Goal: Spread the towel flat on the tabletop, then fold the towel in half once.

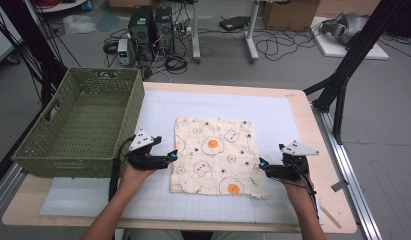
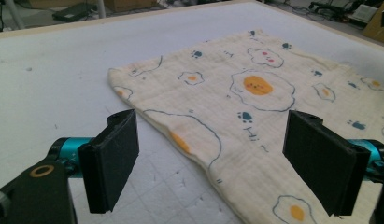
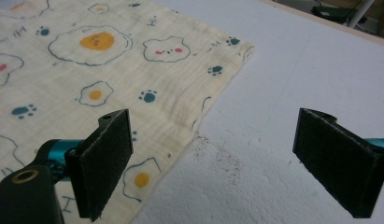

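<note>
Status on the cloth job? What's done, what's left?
Done: cloth lies spread flat on the mat. In hand: nothing; left gripper and right gripper sit open at its two side edges, gripping no fabric. Left, probably: any folding, and the basket holds no cloth yet.

Even, diffuse room light falls from above, bright but not harsh. The white surface (image 1: pixel 158 107) is slightly washed out in the high view, which is soft and low in detail. Shadows are faint; only a thin one hugs the edge of the cloth (image 2: pixel 255 116). In both gripper views the near black pads (image 3: pixel 103 161) look a little soft, and the far background blurs.
</note>
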Available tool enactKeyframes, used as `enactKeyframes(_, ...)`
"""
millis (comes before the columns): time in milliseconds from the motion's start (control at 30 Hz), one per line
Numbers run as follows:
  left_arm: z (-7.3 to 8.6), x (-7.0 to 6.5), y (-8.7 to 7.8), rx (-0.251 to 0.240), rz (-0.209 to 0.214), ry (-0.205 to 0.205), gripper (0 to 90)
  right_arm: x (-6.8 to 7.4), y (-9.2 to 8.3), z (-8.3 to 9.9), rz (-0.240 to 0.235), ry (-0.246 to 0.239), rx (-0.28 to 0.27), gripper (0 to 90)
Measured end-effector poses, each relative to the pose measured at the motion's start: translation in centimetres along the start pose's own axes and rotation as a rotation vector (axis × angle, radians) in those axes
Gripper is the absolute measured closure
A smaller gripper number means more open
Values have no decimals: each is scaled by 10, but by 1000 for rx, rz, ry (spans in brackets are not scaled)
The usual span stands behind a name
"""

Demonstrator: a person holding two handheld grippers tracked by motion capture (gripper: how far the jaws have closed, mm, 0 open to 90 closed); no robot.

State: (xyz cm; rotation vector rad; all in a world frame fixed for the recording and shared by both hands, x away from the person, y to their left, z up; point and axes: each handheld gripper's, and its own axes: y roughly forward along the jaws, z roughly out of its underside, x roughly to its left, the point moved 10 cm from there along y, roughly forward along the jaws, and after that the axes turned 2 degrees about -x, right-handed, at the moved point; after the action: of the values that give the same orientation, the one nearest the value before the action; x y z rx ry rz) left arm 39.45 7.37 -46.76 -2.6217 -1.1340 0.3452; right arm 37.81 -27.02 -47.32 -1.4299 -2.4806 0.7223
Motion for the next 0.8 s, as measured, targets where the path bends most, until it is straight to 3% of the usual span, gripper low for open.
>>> enactKeyframes(100,1,-1,0,6,1,1,189,0,1,-3,-1,18,-11,113)
enactKeyframes(267,3,-1,0,9,-4,-10,192,4,4,-3,-14,3,-3,113)
enactKeyframes(500,3,2,2,10,-8,-27,193,1,-2,-6,7,11,-22,113)
enactKeyframes(667,1,4,2,15,-28,-16,200,0,-3,-5,11,16,-19,113)
enactKeyframes(800,2,5,3,19,-23,-45,199,0,-4,-4,10,15,-16,113)
